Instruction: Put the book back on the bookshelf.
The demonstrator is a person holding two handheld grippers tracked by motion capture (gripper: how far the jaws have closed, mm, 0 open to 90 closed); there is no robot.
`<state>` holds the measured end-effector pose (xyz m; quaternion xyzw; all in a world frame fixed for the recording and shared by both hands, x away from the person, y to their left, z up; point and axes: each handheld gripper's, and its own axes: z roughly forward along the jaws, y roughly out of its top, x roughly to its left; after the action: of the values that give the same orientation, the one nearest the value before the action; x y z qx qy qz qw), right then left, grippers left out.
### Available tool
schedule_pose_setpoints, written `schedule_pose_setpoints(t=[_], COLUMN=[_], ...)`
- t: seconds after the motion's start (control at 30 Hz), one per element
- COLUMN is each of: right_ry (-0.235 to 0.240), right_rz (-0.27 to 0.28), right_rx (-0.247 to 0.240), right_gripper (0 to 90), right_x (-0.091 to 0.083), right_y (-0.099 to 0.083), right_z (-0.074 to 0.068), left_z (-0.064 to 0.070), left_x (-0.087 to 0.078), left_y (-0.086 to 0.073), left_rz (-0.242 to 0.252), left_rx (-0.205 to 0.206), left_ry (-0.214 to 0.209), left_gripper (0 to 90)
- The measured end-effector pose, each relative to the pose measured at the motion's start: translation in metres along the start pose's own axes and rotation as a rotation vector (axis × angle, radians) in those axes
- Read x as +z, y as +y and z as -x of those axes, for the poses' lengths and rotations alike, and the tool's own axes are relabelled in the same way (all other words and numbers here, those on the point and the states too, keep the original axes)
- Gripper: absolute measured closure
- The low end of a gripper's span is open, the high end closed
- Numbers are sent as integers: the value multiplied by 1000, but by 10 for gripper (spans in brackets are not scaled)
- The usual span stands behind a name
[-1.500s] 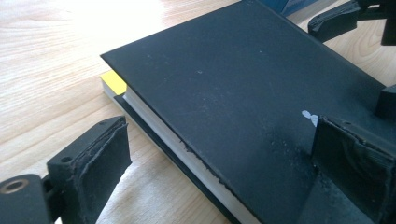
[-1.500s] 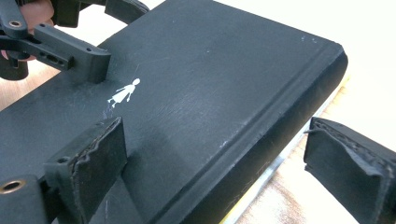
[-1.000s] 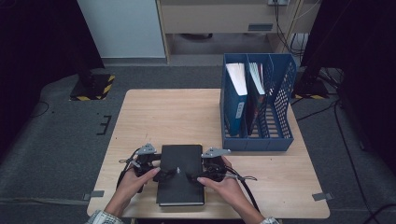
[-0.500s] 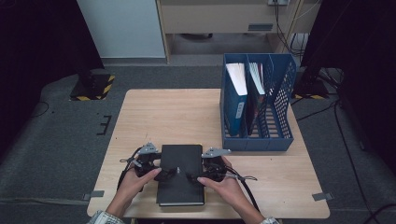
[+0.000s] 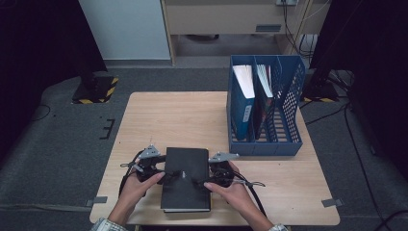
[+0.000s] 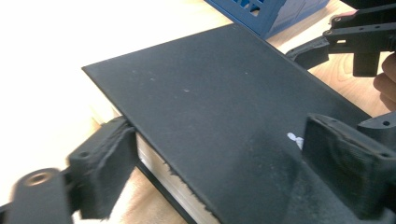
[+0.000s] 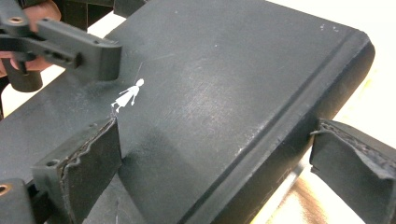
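Our left tongs (image 5: 166, 169) and right tongs (image 5: 204, 179) stand spread astride opposite edges of the black book (image 5: 186, 177), not yet pinching it as it lies flat on the bench (image 5: 183, 115), so lifting it toward the blue file rack (image 5: 290, 118) remains, we judge.

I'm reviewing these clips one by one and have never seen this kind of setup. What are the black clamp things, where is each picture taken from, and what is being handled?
No robot here: a person holds a hand-held two-jaw gripper in each hand. The high view looks down on a wooden table; the left gripper and right gripper sit at either side of a black book lying flat. The other two pictures come from cameras riding on each gripper, looking along its jaws. In each, one jaw is over the cover and the other beside the book's edge, so both grippers straddle the book's sides; whether they press it is unclear. Behind stands a blue file rack with a blue binder and more papers.
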<state>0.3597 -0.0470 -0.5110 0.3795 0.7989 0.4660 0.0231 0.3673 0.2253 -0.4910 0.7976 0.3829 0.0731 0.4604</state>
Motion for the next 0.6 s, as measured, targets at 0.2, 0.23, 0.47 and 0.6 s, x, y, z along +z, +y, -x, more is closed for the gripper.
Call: schedule_pose_setpoints(t=[0.2, 0.23, 0.47, 0.6], right_ry=[23, 27, 33, 31], right_rz=[14, 17, 17, 14], right_rx=[23, 30, 29, 26], right_gripper=[16, 13, 13, 6], right_x=[-1, -1, -1, -1], right_y=[1, 1, 2, 1], right_z=[2, 2, 3, 3], left_z=[4, 5, 9, 10], left_x=[-2, 1, 9, 13], left_y=[6, 7, 8, 8], left_rz=[28, 16, -10, -18], left_rx=[-5, 9, 11, 12], left_ry=[-52, -59, -83, -89], left_gripper=[180, 179, 162, 166])
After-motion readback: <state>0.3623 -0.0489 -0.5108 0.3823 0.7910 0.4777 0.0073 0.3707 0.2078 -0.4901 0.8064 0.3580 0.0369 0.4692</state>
